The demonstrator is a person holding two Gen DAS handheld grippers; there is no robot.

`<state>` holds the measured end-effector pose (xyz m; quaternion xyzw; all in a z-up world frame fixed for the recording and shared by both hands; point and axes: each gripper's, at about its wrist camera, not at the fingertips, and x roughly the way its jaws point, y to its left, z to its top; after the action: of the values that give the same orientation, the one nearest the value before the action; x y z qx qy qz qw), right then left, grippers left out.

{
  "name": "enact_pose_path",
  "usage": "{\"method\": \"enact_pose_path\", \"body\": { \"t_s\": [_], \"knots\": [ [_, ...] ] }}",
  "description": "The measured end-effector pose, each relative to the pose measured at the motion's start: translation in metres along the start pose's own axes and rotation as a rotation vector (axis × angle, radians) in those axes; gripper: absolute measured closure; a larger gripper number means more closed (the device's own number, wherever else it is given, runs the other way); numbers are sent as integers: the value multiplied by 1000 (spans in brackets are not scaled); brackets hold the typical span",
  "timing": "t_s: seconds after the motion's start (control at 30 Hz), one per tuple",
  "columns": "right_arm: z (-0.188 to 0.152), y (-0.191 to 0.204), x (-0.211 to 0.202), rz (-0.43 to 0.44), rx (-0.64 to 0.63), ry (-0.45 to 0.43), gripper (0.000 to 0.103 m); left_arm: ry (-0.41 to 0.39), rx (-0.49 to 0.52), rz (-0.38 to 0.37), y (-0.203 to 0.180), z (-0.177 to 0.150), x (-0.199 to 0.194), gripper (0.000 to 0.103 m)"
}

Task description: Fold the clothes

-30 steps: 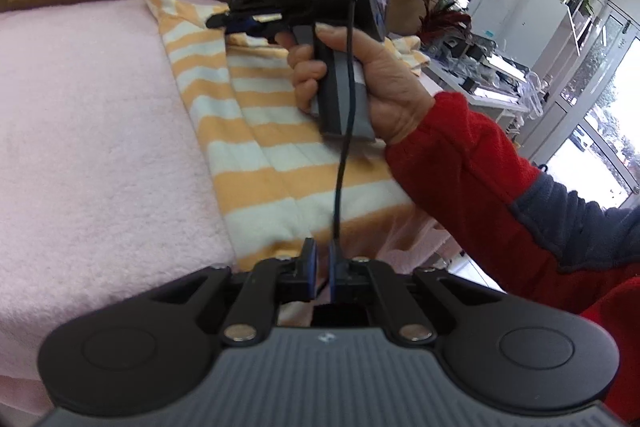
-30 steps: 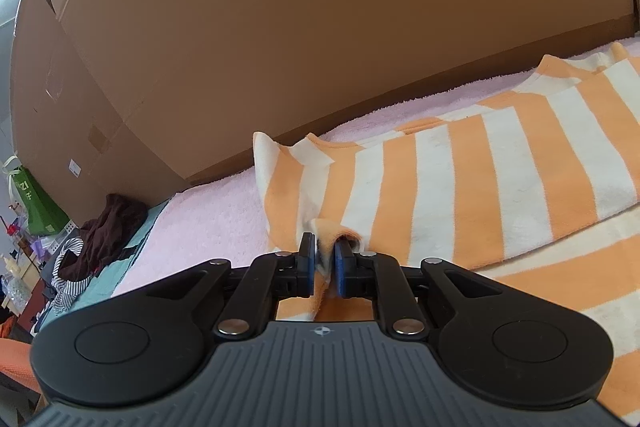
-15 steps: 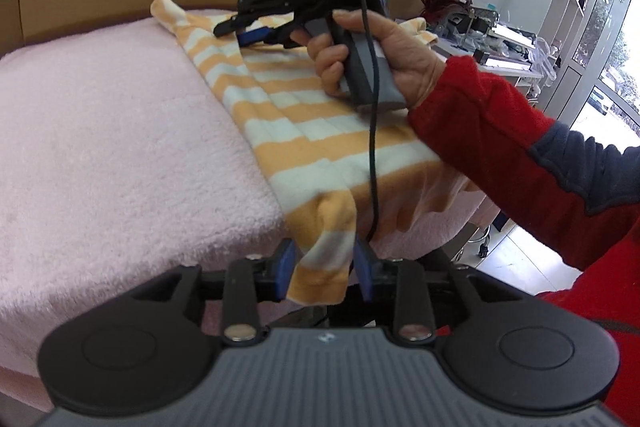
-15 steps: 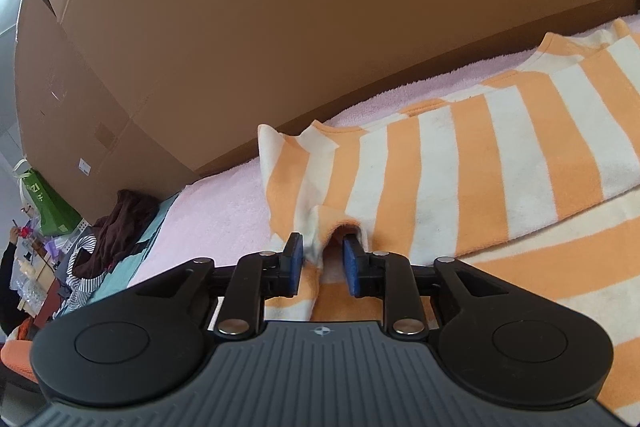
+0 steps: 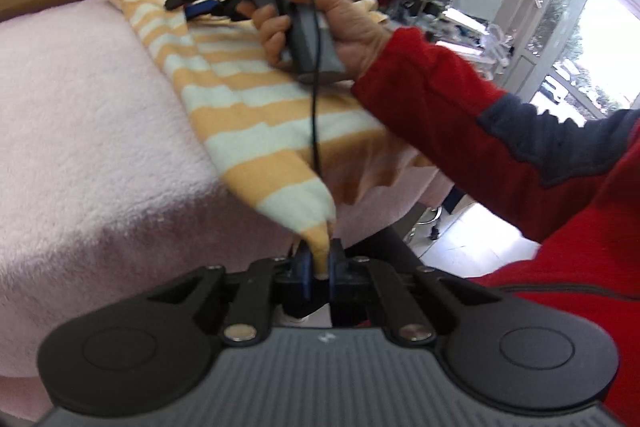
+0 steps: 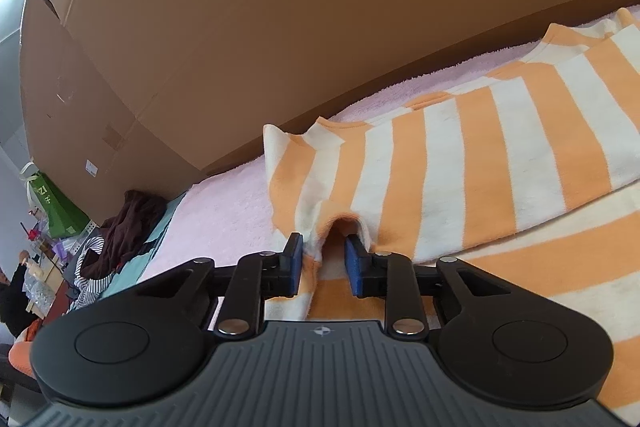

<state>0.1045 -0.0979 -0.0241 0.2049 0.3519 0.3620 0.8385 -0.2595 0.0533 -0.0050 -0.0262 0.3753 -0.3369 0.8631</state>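
Figure: early stage of folding one garment. I work over a pink fleece-covered table [image 5: 80,131], backed on its far side by a large brown cardboard sheet [image 6: 320,7]. On it lies the task's thing, an orange-and-white striped knit garment [image 5: 256,99], stretched along the right part of the table from the far edge to the near one, where its near end drapes a little over the edge. In the right wrist view part of it already lies doubled: a striped upper layer [image 6: 480,155] rests across a lower one whose stripes run the other way. I judge that one fold is laid or under way and the remaining folds and the final squaring are still to do.

A heap of dark and striped clothes [image 6: 120,231] sits at the far left end, well apart from my work; I take these as garments waiting, though I cannot tell.

My right hand [image 5: 320,27], in a red sleeve [image 5: 460,115], holds the right gripper [image 6: 323,259] at the garment's far end. Its jaws are closing but stand apart: a raised loop of hem lies between them, touching the left pad, not yet pinched.

The left gripper [image 5: 318,263] is clamped narrow on the garment's near corner, an orange tip drawn taut. I expect that both ends must be gripped before the lift.
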Motion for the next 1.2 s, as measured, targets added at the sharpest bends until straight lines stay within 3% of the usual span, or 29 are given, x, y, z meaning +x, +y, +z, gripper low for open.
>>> {"method": "enact_pose_path", "body": {
  "t_s": [0.07,0.13,0.2,0.33,0.4,0.53,0.63,0.77,0.87,1.0,1.07,1.1,1.2],
  "knots": [
    [0,-1,-1,-3,2,-4,79,43,14,28,-2,-3,10,93],
    [0,-1,-1,-3,4,-1,80,106,-10,44,3,-8,22,95],
    [0,-2,0,0,6,11,80,113,-7,76,8,-10,18,95],
    [0,-3,2,14,21,27,77,26,-7,142,19,0,-20,94],
    [0,-3,4,32,33,36,76,-24,-1,167,21,7,-32,84],
    [0,-2,6,76,45,48,71,-97,1,150,16,26,-14,81],
    [-1,3,3,61,-6,20,94,-117,11,143,9,35,6,81],
    [2,2,-5,40,-21,-42,95,-139,-18,108,12,39,14,81],
    [1,-1,6,-1,-4,10,94,-140,-20,86,13,36,11,81],
    [2,-3,6,0,1,27,83,-139,-25,59,11,35,11,81],
    [2,-2,5,31,0,41,61,-153,-37,47,11,32,14,81],
    [2,-3,6,67,7,62,58,-161,-37,45,11,32,15,81],
    [0,-2,11,139,11,121,62,-168,-51,37,11,32,14,81]
  ]
}}
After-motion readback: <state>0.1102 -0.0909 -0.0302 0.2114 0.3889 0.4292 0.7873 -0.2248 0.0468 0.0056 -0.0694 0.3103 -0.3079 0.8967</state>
